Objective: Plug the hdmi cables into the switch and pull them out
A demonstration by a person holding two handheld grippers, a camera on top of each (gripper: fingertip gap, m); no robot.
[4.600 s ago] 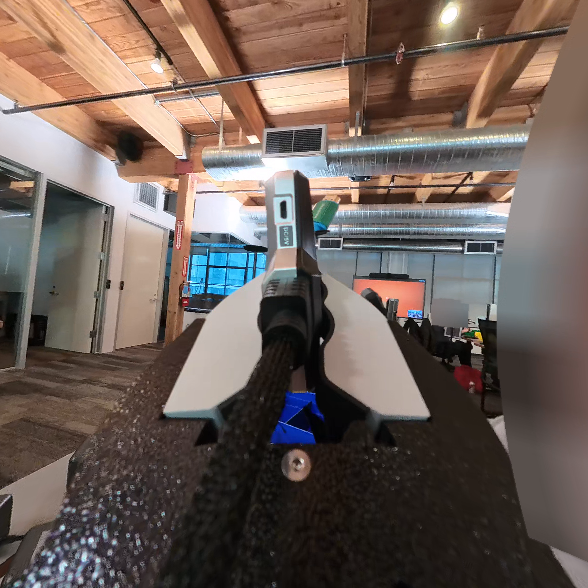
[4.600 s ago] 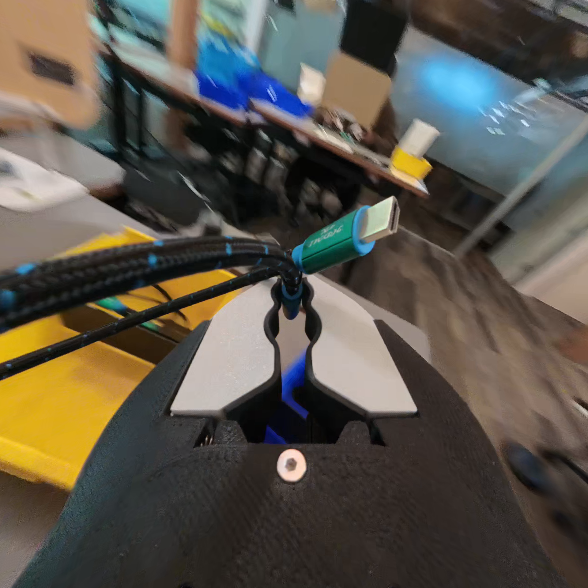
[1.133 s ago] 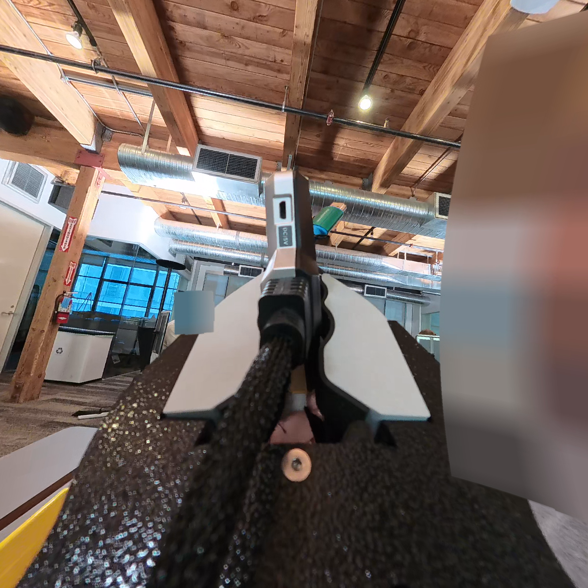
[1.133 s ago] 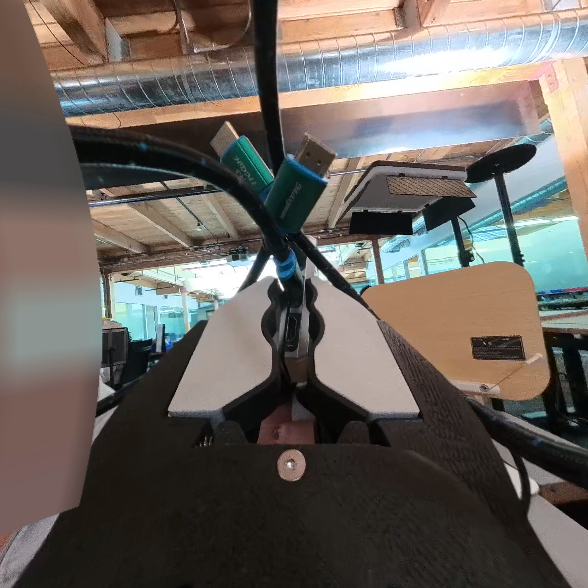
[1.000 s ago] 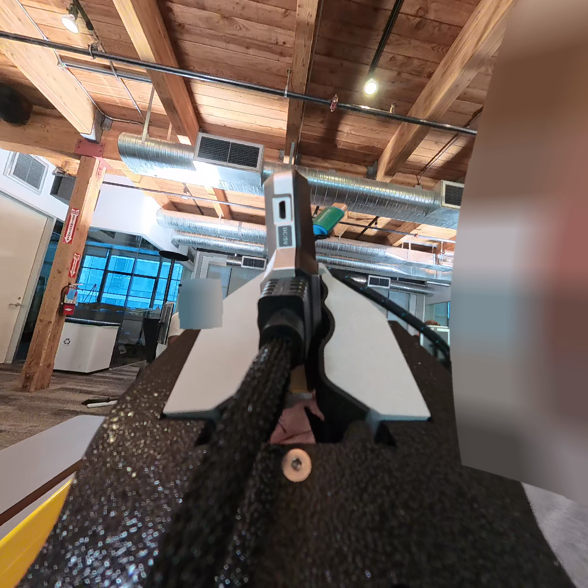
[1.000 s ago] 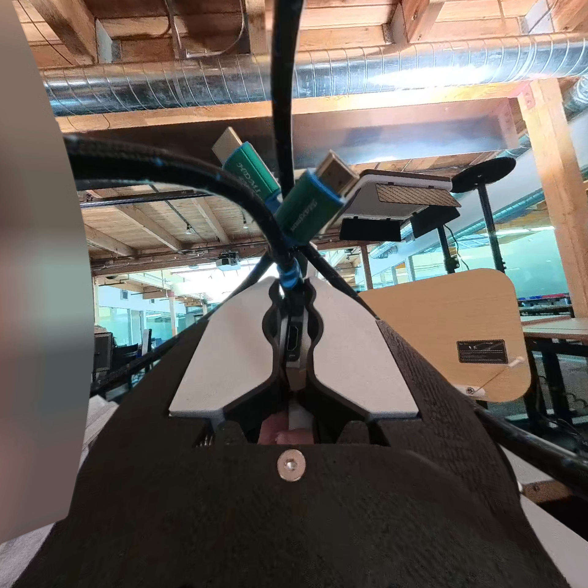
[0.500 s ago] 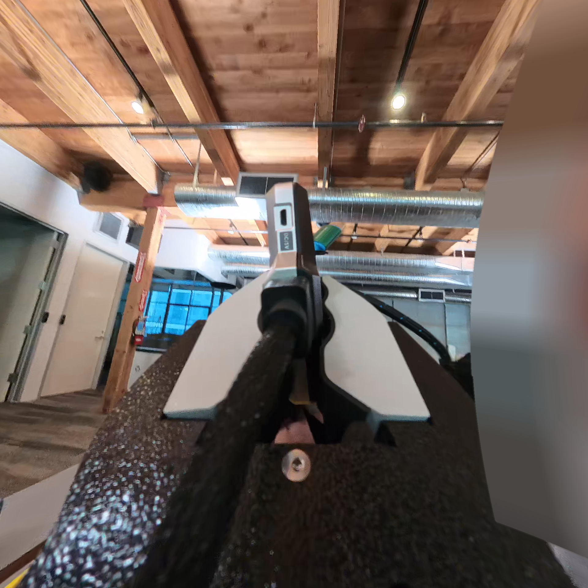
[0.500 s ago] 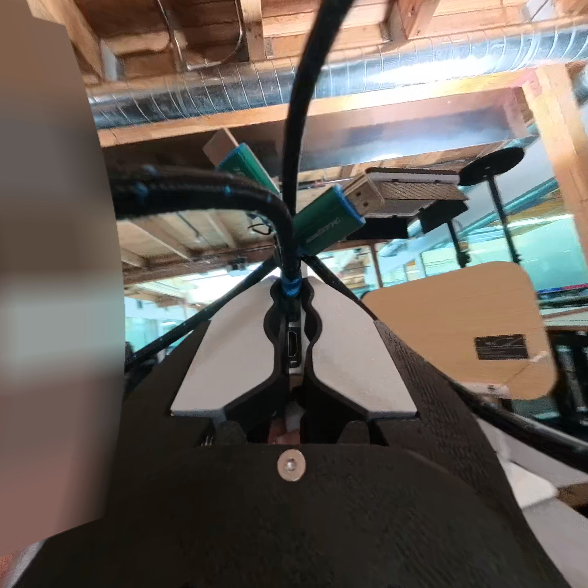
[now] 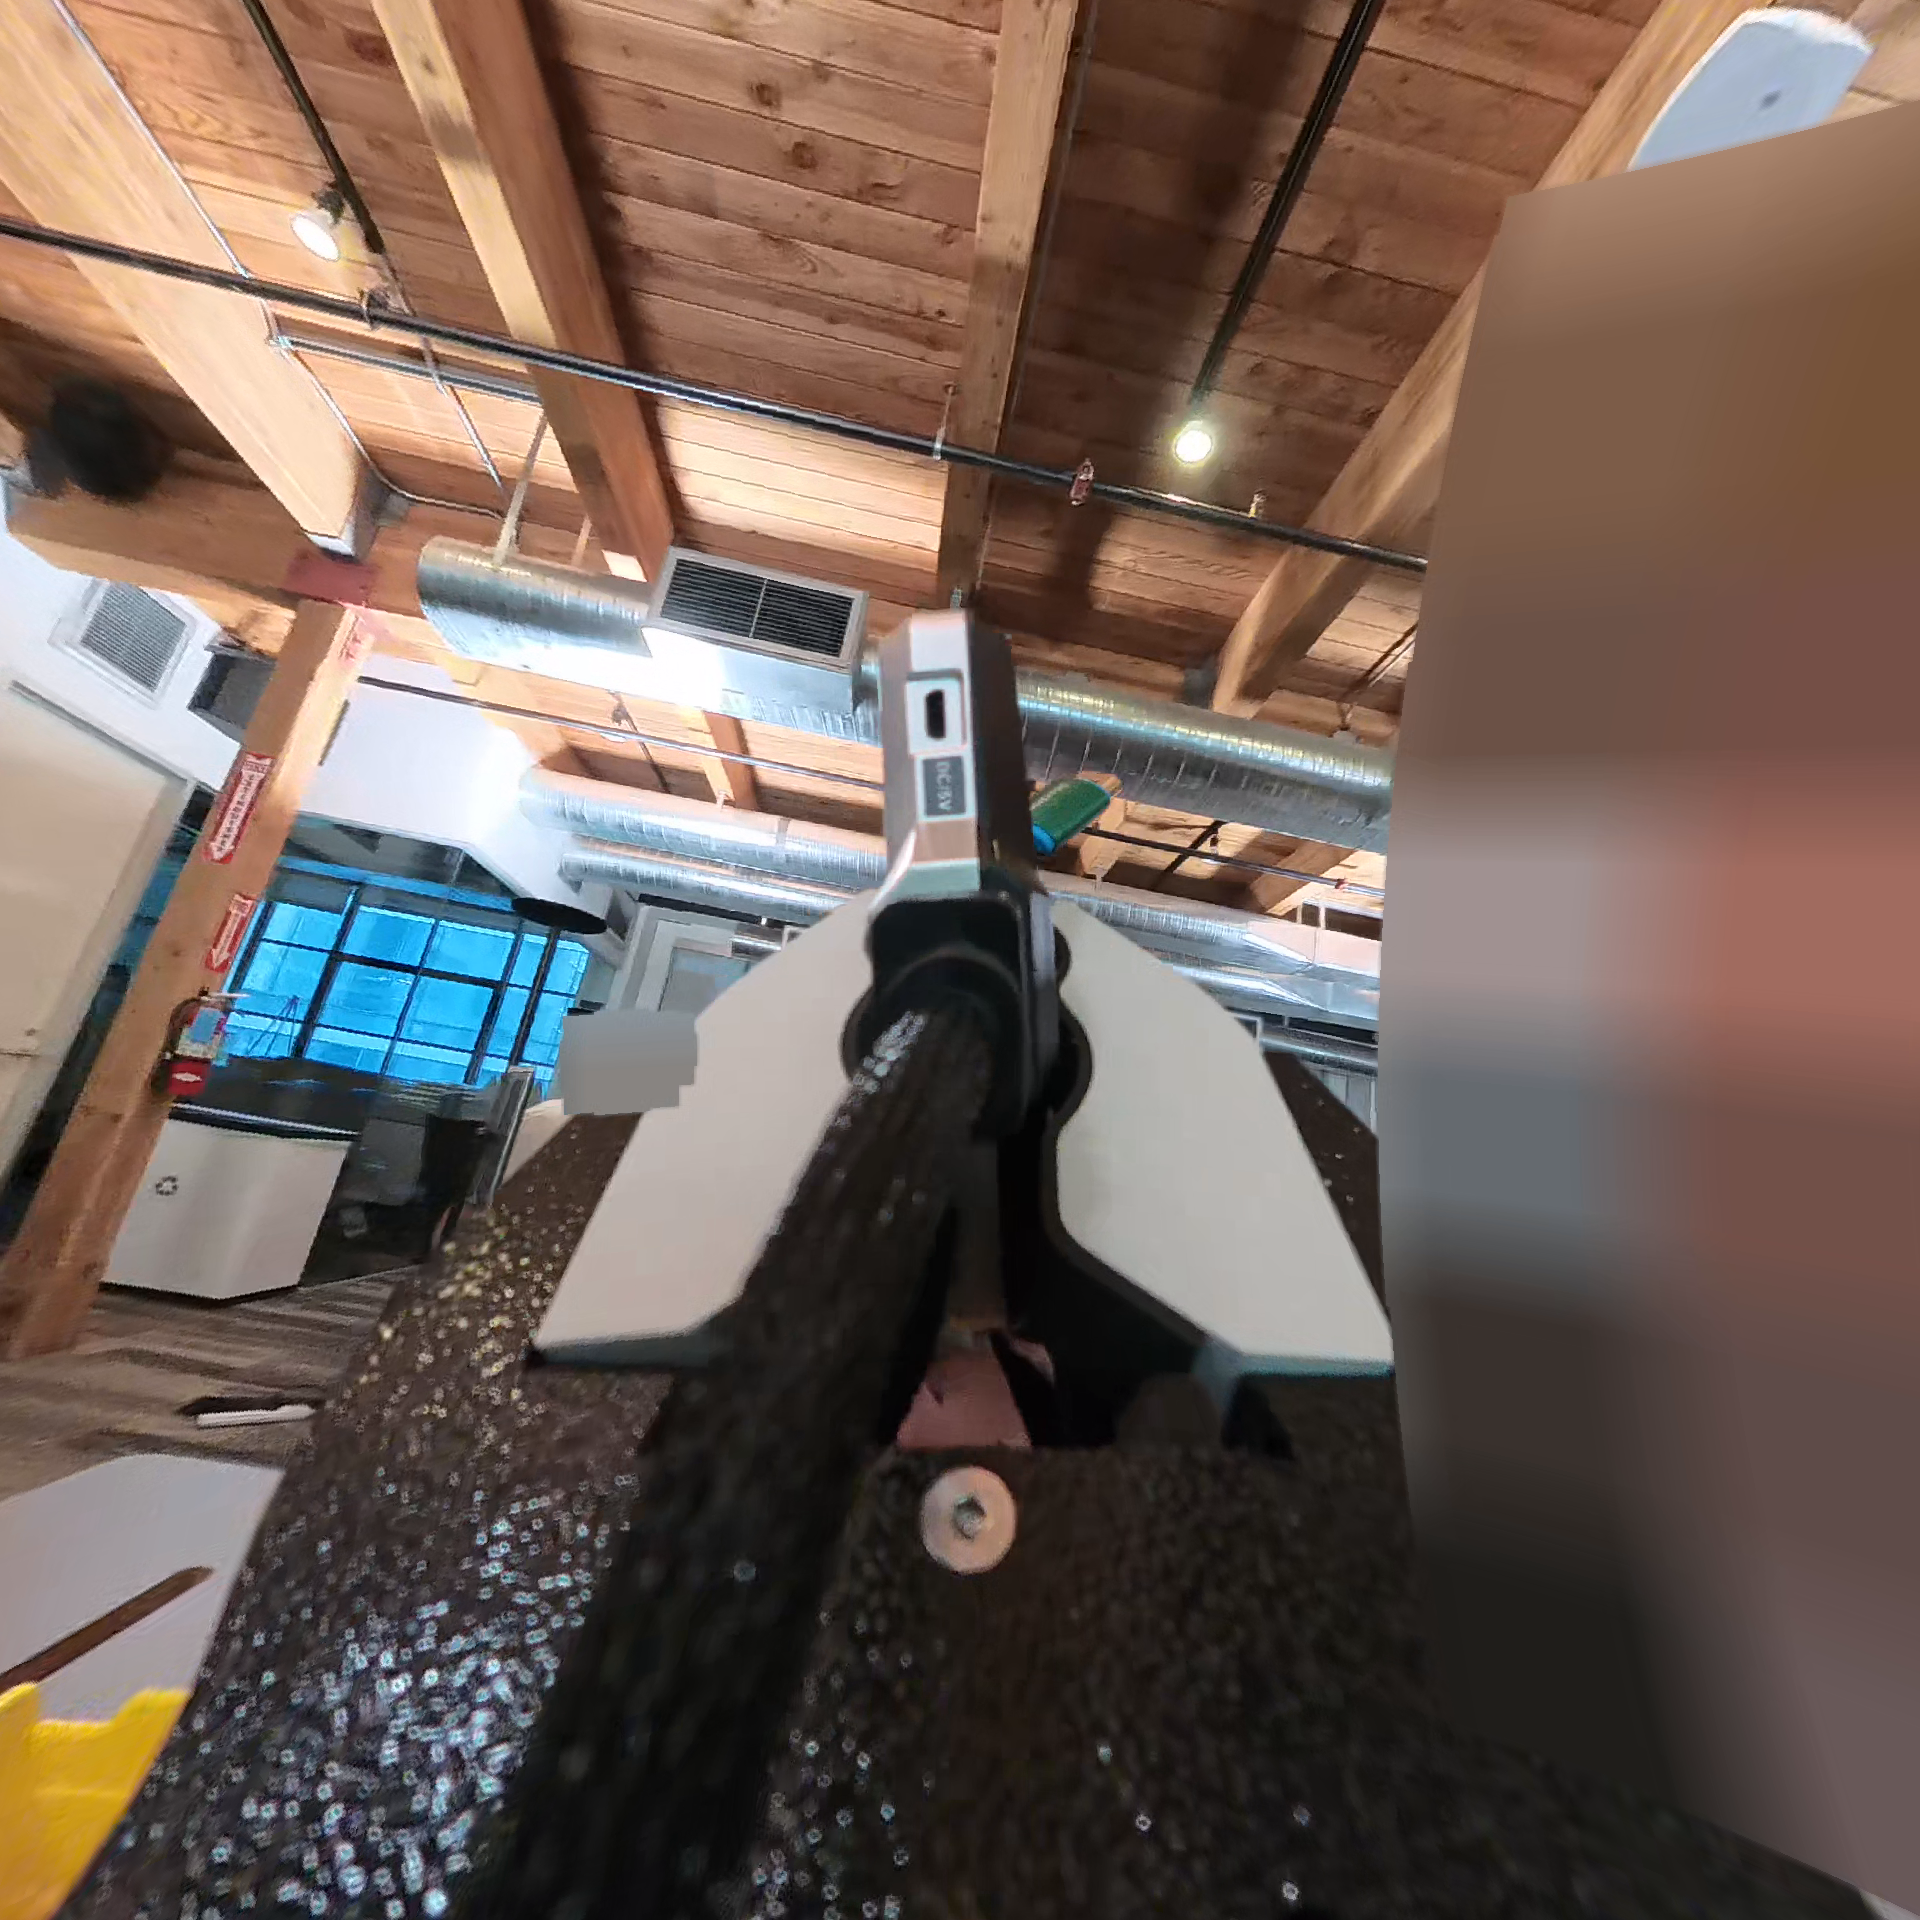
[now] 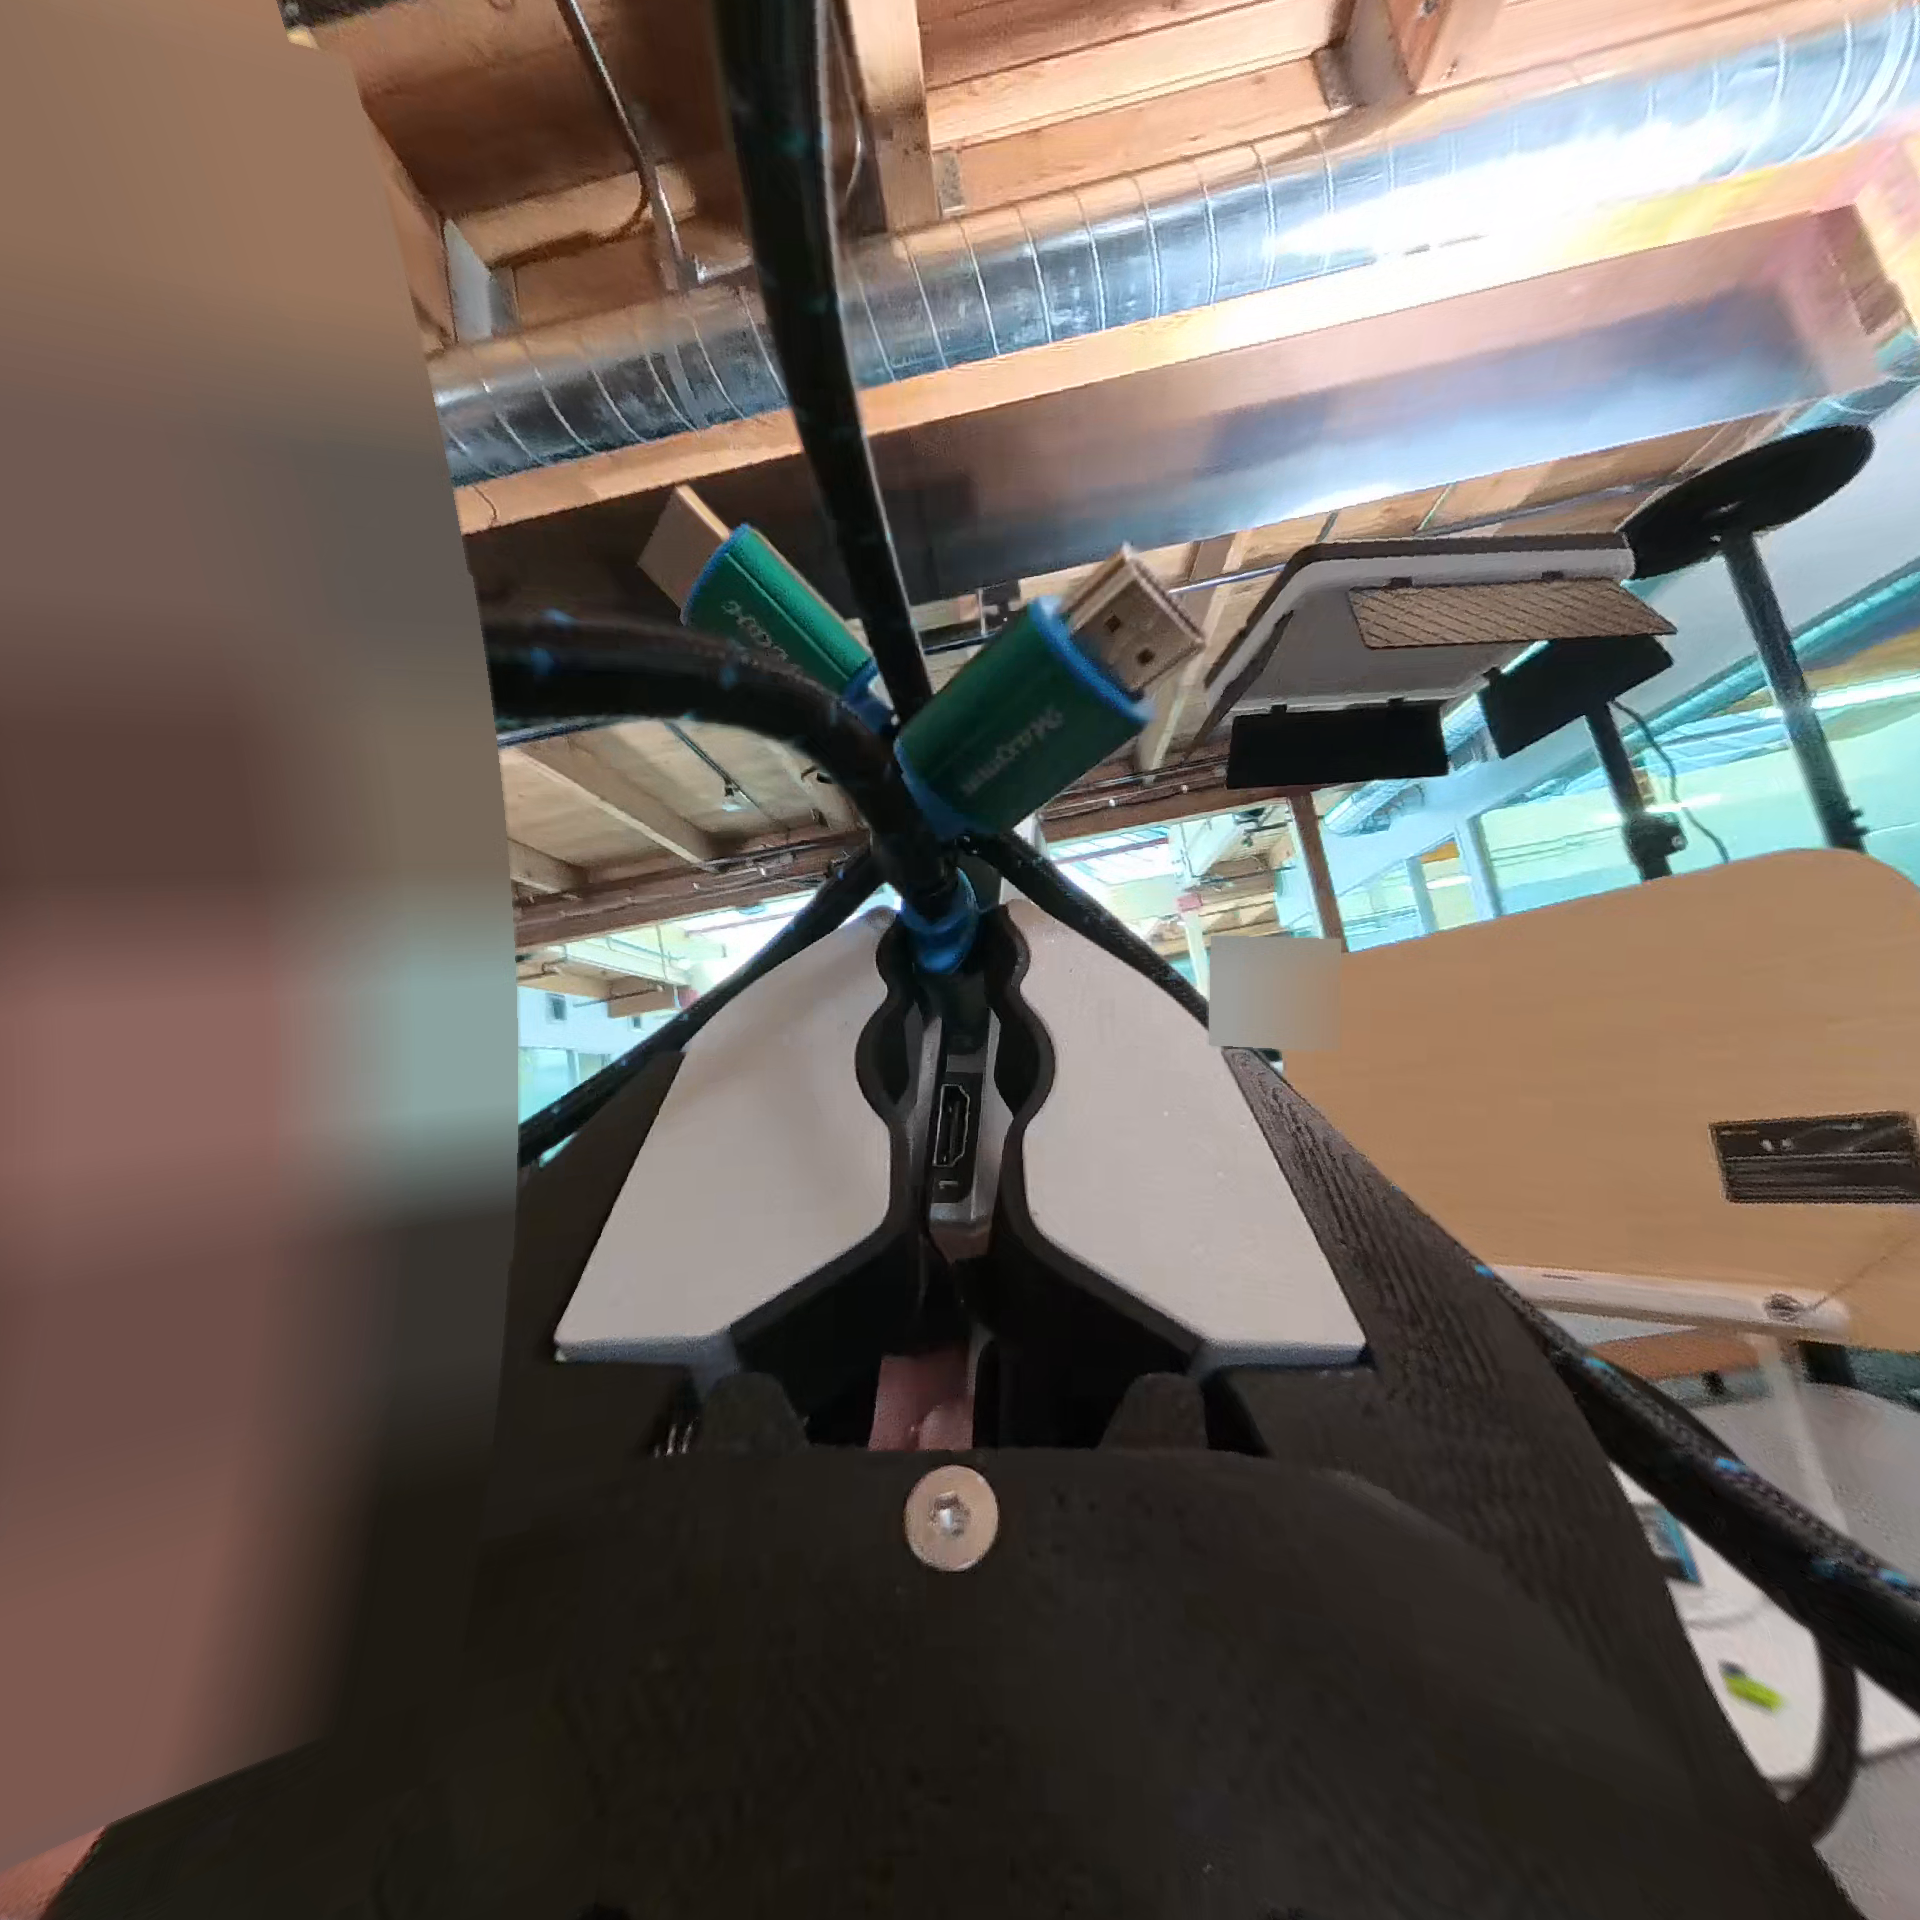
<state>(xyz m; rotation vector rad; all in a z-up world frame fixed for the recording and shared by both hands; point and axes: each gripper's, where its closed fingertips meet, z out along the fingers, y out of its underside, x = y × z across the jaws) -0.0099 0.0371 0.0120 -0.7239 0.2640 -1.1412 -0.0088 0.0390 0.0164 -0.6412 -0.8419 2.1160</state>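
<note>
The left gripper (image 9: pixel 961 997) is clamping a slim grey adapter box (image 9: pixel 940 769), its pale fingers (image 9: pixel 1174 1122) pressing in from both sides where a thick black braided cable (image 9: pixel 831 1299) plugs into the box's near end. That cable is running back over the gripper's black body toward the camera. The box is standing up past the fingertips, showing a small port on its narrow face (with a dark label just under it). Just beyond it, to the right, a green plug (image 9: pixel 1065 810) is peeking out from behind the box.

The right gripper (image 10: pixel 951 956) is clenching the thin black braided cable (image 10: pixel 940 904) at its blue strain-relief collar, right at the fingertips. Lower down, between its fingers (image 10: pixel 1143 1143), the grey adapter box (image 10: pixel 956 1132) is showing a wider port; whether it touches these fingers cannot be told. Just above the tips, a green plug with a gold tip (image 10: pixel 1039 717) is slanting up to the right, and a second green plug (image 10: pixel 764 603) is slanting up to the left behind a black cable (image 10: pixel 821 312) that is rising to the top edge.

Farther off, a light wooden panel (image 10: pixel 1558 1039) is standing to the right, and silver ducts (image 9: pixel 1195 748) and wooden ceiling beams (image 9: pixel 520 208) are spanning overhead.
</note>
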